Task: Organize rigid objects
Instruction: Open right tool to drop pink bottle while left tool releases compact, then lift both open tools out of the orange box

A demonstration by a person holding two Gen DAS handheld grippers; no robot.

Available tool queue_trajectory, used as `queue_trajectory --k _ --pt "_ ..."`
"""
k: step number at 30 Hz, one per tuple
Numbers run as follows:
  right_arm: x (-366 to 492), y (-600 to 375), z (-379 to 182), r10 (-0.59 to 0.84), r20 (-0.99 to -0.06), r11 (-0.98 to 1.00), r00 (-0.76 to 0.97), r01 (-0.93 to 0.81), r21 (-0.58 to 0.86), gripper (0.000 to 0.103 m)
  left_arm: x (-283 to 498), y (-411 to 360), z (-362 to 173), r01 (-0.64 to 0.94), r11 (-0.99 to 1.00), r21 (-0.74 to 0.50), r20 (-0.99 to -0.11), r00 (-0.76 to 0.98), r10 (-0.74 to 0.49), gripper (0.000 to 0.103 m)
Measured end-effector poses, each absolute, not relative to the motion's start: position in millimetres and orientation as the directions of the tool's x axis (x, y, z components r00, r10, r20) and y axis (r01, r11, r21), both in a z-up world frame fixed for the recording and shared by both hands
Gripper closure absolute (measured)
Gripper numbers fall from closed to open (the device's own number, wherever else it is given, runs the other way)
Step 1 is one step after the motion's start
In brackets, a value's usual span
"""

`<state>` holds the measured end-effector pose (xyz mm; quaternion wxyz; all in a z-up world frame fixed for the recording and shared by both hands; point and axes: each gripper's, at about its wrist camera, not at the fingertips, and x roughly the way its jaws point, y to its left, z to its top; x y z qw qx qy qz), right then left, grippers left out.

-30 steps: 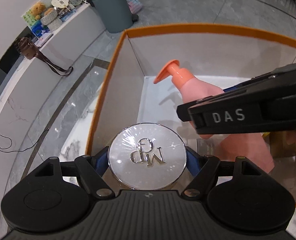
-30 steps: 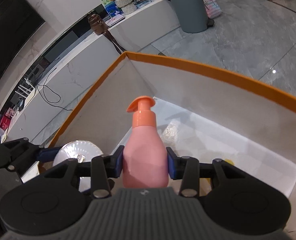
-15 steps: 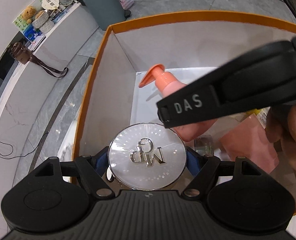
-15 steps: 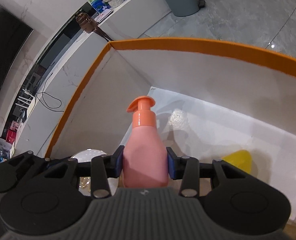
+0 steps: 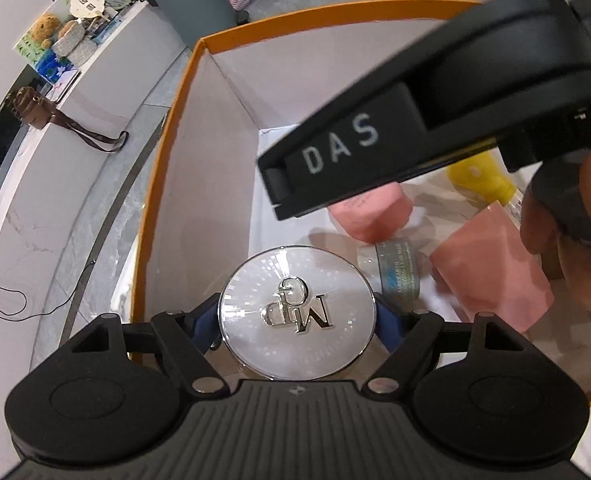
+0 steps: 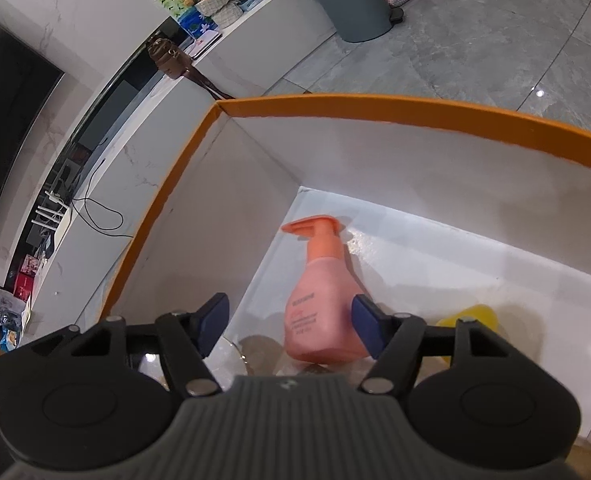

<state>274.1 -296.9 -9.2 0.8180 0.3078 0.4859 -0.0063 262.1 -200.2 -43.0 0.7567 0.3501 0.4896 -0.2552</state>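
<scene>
An orange-rimmed white box [image 6: 375,106] takes up most of both views. On its floor the pink pump bottle [image 6: 321,300] lies free, between the fingers of the right gripper [image 6: 291,322], whose jaws have just opened and stand clear of it. The left gripper [image 5: 297,316] is clamped on a round silver compact [image 5: 297,312] over the box's near left corner. A yellow bottle [image 5: 481,178] lies farther right.

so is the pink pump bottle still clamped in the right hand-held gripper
No, the right hand-held gripper has just been opening, and the pink pump bottle lies tilted on the floor of the orange-rimmed box, the left pad clear of it.
</scene>
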Motion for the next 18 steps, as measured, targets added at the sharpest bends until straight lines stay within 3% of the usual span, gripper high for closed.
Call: queue_trajectory --k 2,4,18 --pt "276 -296 -8 0.291 -0.798 0.811 0.528 0.306 0.498 0.035 262 -200 -44 0.736 0.622 0.268 -0.926 0.375 -0.046 0.011" --pt "276 -296 -7 0.292 -0.798 0.812 0.528 0.304 0.498 0.035 262 -199 -43 0.738 0.625 0.255 -0.93 0.364 -0.05 0.004" --pt "273 -300 -1 0.3 -0.786 0.808 0.54 0.294 0.51 0.035 268 -183 -10 0.677 0.705 0.21 -0.906 0.406 -0.12 0.004"
